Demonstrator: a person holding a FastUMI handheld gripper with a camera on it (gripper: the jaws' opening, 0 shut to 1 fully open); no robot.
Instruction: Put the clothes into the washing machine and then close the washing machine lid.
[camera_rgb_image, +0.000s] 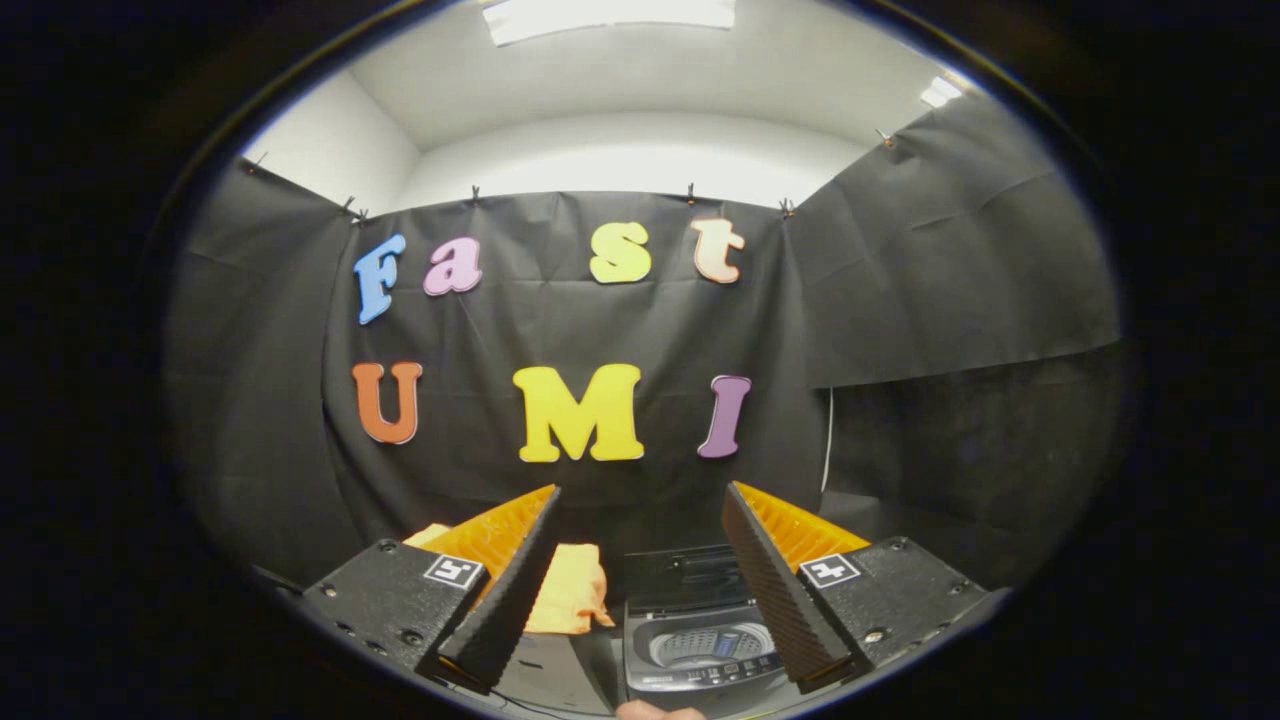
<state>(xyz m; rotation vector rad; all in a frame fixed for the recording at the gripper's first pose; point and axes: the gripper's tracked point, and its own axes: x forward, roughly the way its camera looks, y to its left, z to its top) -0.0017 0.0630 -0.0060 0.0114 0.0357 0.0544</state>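
Note:
My gripper is open, its two black and orange fingers spread wide with nothing between them. Below and beyond the fingers, a small grey toy washing machine stands with its dark lid raised and the drum showing. An orange-yellow cloth lies to the left of the machine, partly hidden behind the left finger. The right finger overlaps the machine's right side.
The machine and cloth rest on a grey table surface. Black cloth walls close the booth behind and to both sides. A fingertip of a person's hand peeks in at the very bottom.

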